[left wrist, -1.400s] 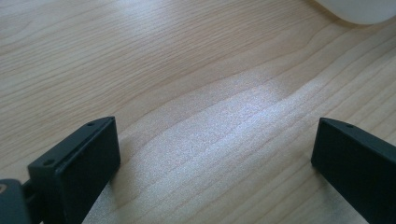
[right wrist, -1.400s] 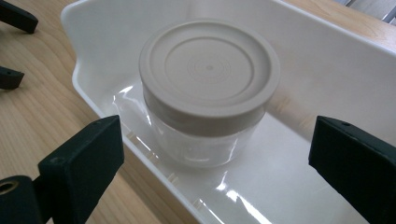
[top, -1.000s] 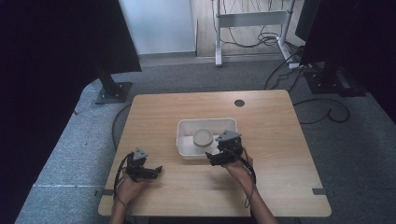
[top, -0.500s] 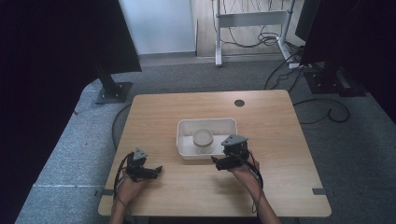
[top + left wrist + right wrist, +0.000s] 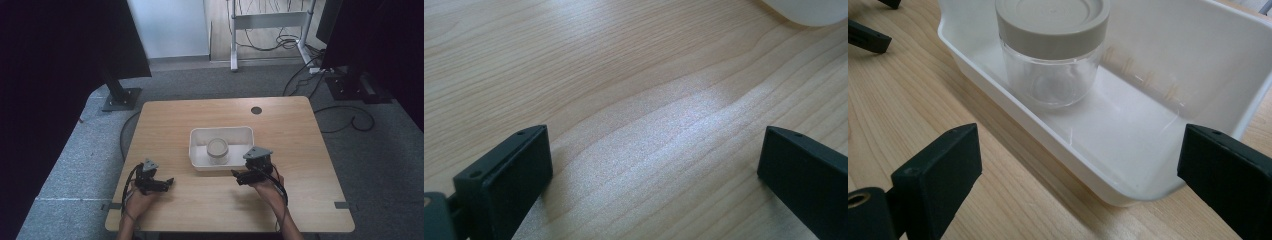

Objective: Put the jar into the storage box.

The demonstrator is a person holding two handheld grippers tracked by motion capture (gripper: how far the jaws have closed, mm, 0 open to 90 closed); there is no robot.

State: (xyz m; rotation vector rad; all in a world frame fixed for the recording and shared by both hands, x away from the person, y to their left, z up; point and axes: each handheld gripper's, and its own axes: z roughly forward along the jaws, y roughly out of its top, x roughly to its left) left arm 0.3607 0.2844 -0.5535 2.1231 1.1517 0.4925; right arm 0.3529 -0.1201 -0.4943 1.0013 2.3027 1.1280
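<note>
Grey carpet, dark screens seen round wooden table (image 5: 165,120). Jar (image 5: 217,149) with beige lid stood upright inside white tray (image 5: 200,162), frame centre. Right gripper (image 5: 242,176) held just below tray's lower right corner, jaws spread wide, nothing gripped. Left gripper (image 5: 167,182) rested low at lower left, wide open, empty. Judged best: jar approached level, jaws squared across lid, tray wall cleared before closing.

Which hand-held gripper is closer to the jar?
The right hand-held gripper, just outside the tray's front right corner near the jar. The left hand-held gripper sits farther off, front left.
</note>
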